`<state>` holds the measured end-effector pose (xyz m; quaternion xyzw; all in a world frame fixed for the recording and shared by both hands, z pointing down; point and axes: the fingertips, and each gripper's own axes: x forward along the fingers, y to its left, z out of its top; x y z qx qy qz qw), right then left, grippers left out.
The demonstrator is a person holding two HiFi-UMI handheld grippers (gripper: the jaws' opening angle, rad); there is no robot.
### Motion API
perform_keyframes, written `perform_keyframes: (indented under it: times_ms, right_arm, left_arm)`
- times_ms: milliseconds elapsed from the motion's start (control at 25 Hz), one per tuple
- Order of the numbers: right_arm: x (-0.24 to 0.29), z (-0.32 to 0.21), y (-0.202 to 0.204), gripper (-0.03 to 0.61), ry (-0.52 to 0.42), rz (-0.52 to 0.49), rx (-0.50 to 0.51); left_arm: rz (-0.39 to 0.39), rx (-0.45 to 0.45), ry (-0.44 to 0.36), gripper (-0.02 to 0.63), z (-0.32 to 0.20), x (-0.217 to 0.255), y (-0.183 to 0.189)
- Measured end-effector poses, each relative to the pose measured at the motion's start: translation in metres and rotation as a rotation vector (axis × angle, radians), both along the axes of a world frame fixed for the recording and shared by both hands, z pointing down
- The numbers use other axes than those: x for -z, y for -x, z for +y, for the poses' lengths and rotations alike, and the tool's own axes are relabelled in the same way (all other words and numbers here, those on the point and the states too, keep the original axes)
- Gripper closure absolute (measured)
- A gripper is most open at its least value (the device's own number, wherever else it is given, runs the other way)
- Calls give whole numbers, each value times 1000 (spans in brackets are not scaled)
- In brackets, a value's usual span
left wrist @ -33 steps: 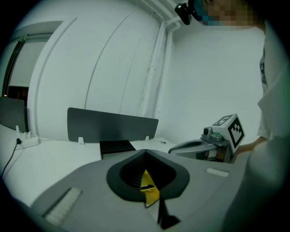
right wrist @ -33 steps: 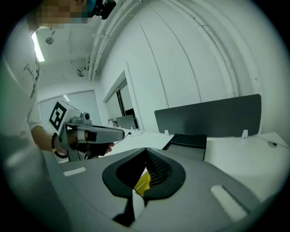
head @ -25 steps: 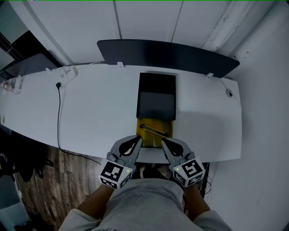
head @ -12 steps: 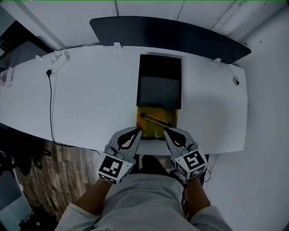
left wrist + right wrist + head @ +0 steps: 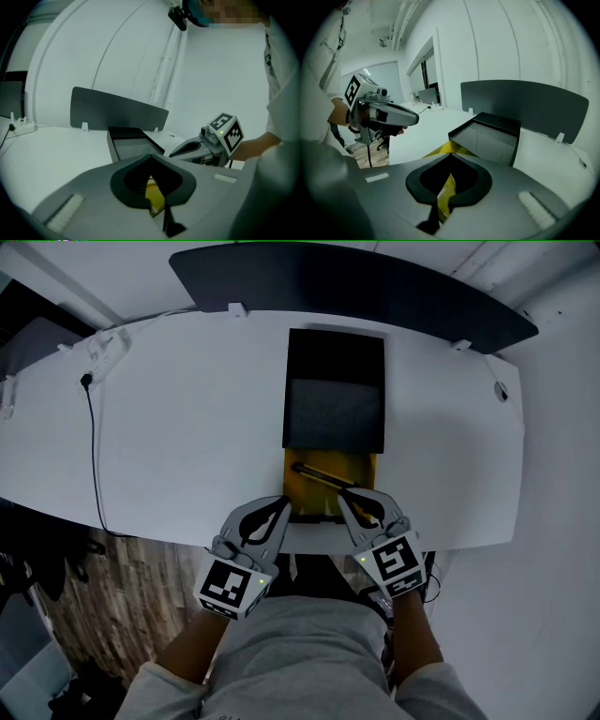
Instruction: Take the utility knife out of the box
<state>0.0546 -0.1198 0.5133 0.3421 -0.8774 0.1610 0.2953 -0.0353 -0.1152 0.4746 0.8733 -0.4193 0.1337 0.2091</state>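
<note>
Change: over the last second we have lowered both grippers toward the desk (image 5: 187, 427), and their tips now flank the near end of the box (image 5: 335, 381). We judge the approach nearly done and no grasp begun.
Cable (image 5: 91, 446): runs down the desk's left side, well apart from the work.
Left gripper (image 5: 284, 503): jaws pressed together with nothing between them, tip just beside the near left corner of the yellow tray (image 5: 309, 491).
Box: open at mid-desk, with its black part farther from us and the yellow tray nearer.
Utility knife (image 5: 323, 475): lies aslant in the yellow tray, between the two tips, untouched.
Right gripper (image 5: 342, 495): jaws closed and empty, tip near the knife's right end.
Meaning: we think one pair of jaws must open before the knife can come out.
Count: two grippers, one box, one knife, one cable.
</note>
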Motion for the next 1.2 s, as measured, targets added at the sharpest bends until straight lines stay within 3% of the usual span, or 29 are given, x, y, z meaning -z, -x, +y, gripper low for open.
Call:
perform_keyframes:
  times_ms: [400,560,1200]
  right_arm:
    - [-37,-5,9,514,43,167,114]
    - [-51,-9,10,488,65,215,154]
    - [-89,-9,16,442,136,404,282]
  left_arm:
    - [6,3,15,612,-7,-16,5]
    - [-1,5,70,612,-7,-23,7]
    - [3,31,87,614,-9,-46,22]
